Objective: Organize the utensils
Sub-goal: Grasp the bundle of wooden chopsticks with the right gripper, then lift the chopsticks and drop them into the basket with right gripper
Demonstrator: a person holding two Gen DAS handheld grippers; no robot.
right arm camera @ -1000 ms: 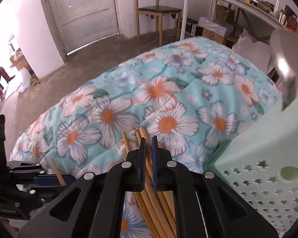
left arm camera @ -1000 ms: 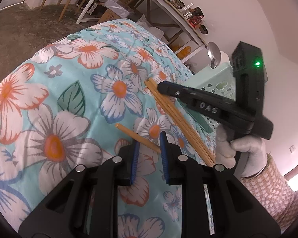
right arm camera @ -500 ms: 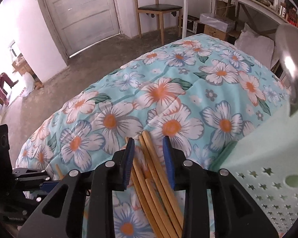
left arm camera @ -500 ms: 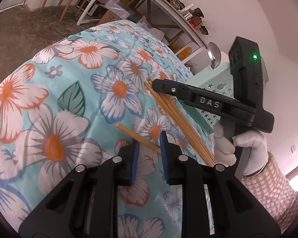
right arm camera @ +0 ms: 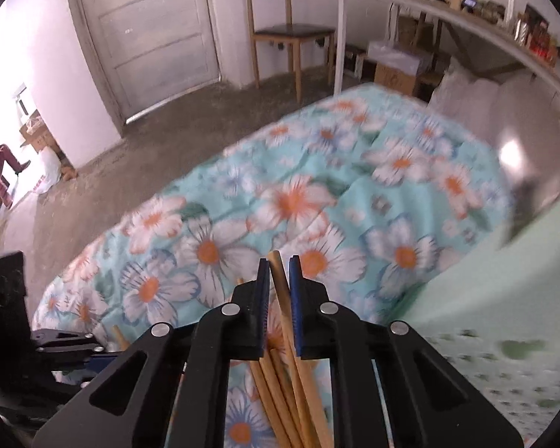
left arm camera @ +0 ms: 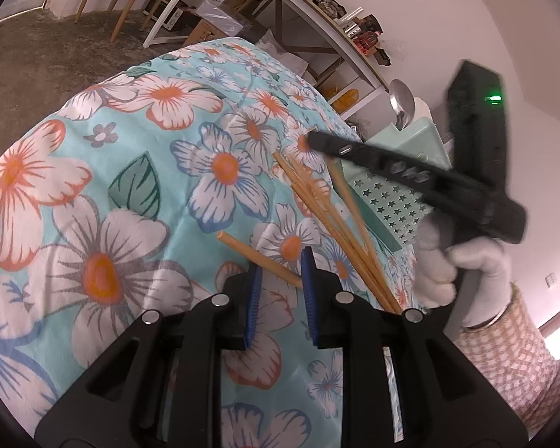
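Several wooden chopsticks [left arm camera: 317, 205] lie fanned on the floral blanket next to a mint-green perforated utensil basket [left arm camera: 395, 194]. A metal spoon [left arm camera: 401, 100] stands in the basket. My right gripper [right arm camera: 279, 268] is shut on one chopstick [right arm camera: 285, 306] and holds it lifted above the pile [right arm camera: 276, 384]; it shows as a black tool in the left wrist view [left arm camera: 317, 142]. My left gripper [left arm camera: 278, 280] is open over the blanket, with a single chopstick [left arm camera: 257, 255] lying across its fingertips.
The floral blanket [left arm camera: 130, 171] covers a bed. The basket [right arm camera: 504, 298] fills the right side of the right wrist view. A wooden chair [right arm camera: 287, 33], a door [right arm camera: 149, 30] and a long shelf with boxes beneath [right arm camera: 448, 11] stand beyond the bed.
My right gripper opened over the chopstick pile, then closed on one chopstick and lifted it away from the others. My left gripper stayed put.
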